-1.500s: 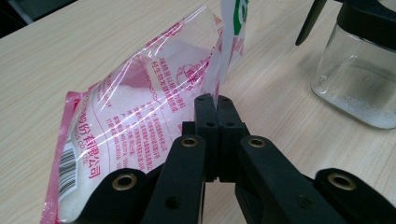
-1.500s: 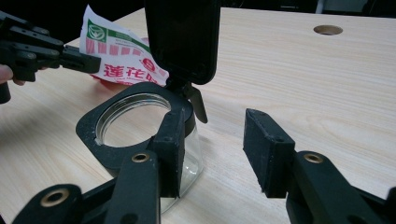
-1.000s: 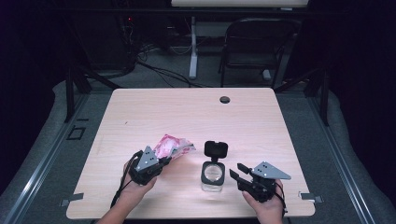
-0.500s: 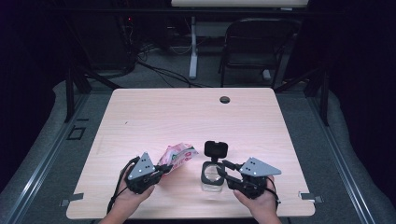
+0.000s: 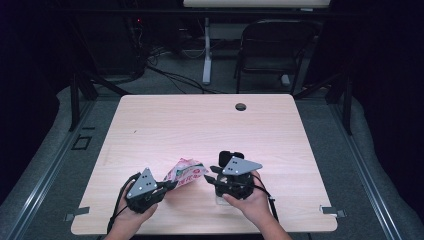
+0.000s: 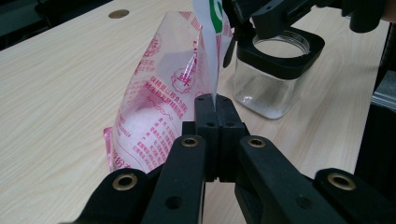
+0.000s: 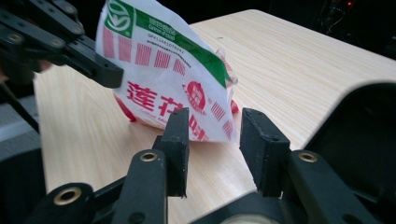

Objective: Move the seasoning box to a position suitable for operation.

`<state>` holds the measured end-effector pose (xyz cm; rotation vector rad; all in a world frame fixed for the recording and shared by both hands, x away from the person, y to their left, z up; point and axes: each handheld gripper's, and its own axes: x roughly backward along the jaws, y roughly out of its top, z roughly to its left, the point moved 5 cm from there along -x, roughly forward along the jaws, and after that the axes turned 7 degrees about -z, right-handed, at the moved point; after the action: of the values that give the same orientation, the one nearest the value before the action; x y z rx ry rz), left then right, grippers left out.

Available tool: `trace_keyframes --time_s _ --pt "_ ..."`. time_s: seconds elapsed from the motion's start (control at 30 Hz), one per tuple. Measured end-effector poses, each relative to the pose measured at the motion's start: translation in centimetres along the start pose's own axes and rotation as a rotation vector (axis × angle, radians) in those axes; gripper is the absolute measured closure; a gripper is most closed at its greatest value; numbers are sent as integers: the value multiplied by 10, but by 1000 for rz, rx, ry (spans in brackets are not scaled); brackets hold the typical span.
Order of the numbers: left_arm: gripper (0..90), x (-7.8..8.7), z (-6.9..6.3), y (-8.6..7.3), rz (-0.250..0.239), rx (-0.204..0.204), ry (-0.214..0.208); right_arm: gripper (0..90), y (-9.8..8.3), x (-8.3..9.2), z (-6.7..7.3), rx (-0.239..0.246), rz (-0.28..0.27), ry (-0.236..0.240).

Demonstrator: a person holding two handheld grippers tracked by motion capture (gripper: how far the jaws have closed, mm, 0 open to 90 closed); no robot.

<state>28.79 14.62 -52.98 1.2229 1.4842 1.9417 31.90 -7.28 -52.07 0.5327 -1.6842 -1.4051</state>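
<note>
A pink and white printed bag (image 5: 185, 172) of white powder stands near the table's front edge, tilted. My left gripper (image 5: 168, 185) is shut on its edge, and the pads (image 6: 205, 109) pinch the thin film. Right of the bag is a glass jar (image 6: 275, 74) with a black square collar and an open mouth. My right gripper (image 5: 210, 174) hovers over the jar and points left at the bag (image 7: 163, 79). Its jaws have just been opening. The bag's lower edge sits in front of the gap between the fingertips (image 7: 178, 133), and nothing presses on it.
A black lid (image 5: 230, 155) lies just behind the jar. A round cable hole (image 5: 241, 106) sits at the far edge of the wooden table (image 5: 200, 125). A chair and cables are on the floor beyond.
My right gripper has swung left from the table's right front, over the jar, up to the bag. The left gripper has shifted a little right with the bag.
</note>
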Motion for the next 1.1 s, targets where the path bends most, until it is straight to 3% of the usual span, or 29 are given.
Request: trace_keyframes --time_s 0.07,0.5,0.67,0.83,0.93,1.1 --pt "900 2 1 -1 0 2 5 639 0 -6 1 19 24 -7" --pt "900 5 1 -6 -3 19 17 744 0 -23 7 -21 44 99" --pt "900 3 0 -6 0 15 17 892 -1 -24 9 -6 64 119" --pt "900 3 3 -4 -4 11 27 900 0 -24 11 27 64 124" --pt "900 5 7 1 -18 18 41 900 7 -23 12 69 44 93" --pt "900 9 9 8 -39 12 52 900 20 -19 13 62 -5 80"
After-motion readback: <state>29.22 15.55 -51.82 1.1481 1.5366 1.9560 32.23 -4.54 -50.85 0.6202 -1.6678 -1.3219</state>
